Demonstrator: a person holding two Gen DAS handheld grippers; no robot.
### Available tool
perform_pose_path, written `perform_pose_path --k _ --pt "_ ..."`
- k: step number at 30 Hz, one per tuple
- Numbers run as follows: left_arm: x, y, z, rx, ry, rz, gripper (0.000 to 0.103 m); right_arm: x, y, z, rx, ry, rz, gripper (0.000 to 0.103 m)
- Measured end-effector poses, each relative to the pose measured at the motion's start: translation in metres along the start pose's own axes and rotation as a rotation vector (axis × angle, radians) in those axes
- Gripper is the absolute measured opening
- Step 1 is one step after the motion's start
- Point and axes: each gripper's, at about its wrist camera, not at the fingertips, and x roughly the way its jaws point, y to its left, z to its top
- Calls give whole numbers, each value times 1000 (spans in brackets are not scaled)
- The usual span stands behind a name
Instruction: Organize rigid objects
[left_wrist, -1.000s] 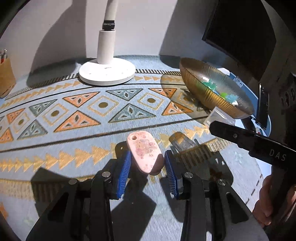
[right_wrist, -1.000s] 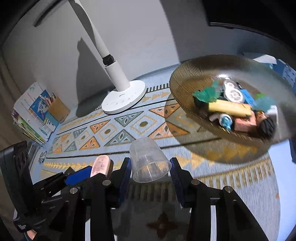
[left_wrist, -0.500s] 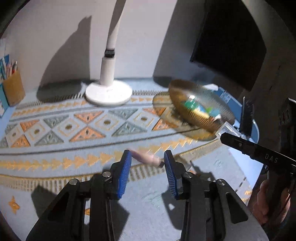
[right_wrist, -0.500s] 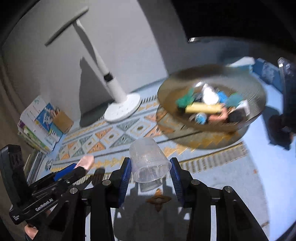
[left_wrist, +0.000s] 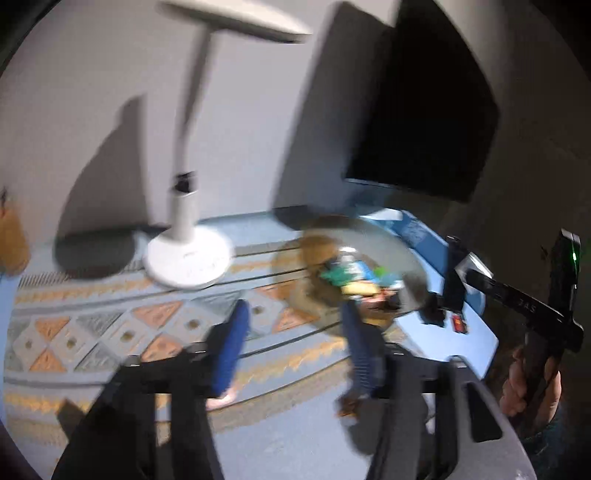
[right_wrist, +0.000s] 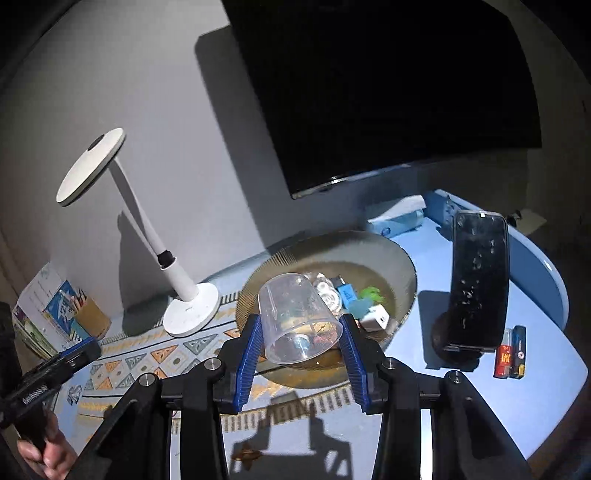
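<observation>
The left wrist view is blurred by motion. My left gripper is raised over the patterned mat, its jaws opening with nothing between them. A pink flat piece shows low down, beside the left finger and partly hidden by it. My right gripper is shut on a clear plastic cup that lies tilted, mouth toward the camera. The cup hangs over the near rim of the golden bowl, which holds several small items. The same bowl lies ahead and right of the left gripper.
A white desk lamp stands on the mat to the left. A dark monitor fills the back. A phone on a stand and small lighters sit right of the bowl. A pencil holder and books stand far left.
The left jaws have spread and the pink piece has left them, now showing below. Both grippers have risen. The right one has carried the cup over the bowl.
</observation>
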Motion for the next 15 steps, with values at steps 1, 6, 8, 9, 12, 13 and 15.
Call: perform_pose_path --k 1,6,8,9,12,13,15 --pt "-1 12 -7 -4 10 23 62 5 -2 -3 3 16 5 42" --pt "33 52 -58 14 212 88 62 41 -13 -31 63 130 61 42" --pt "56 50 -75 118 282 175 62 50 -11 -40 66 164 67 42" --pt "72 51 -83 155 341 217 62 53 -10 -43 62 178 68 42" --pt "89 55 -97 159 419 193 61 53 -8 -48 38 187 59 42" --pt "88 53 -99 145 411 152 61 52 -8 -49 33 185 50 42" --pt "91 47 -99 125 393 81 61 55 -12 -49 41 192 30 42"
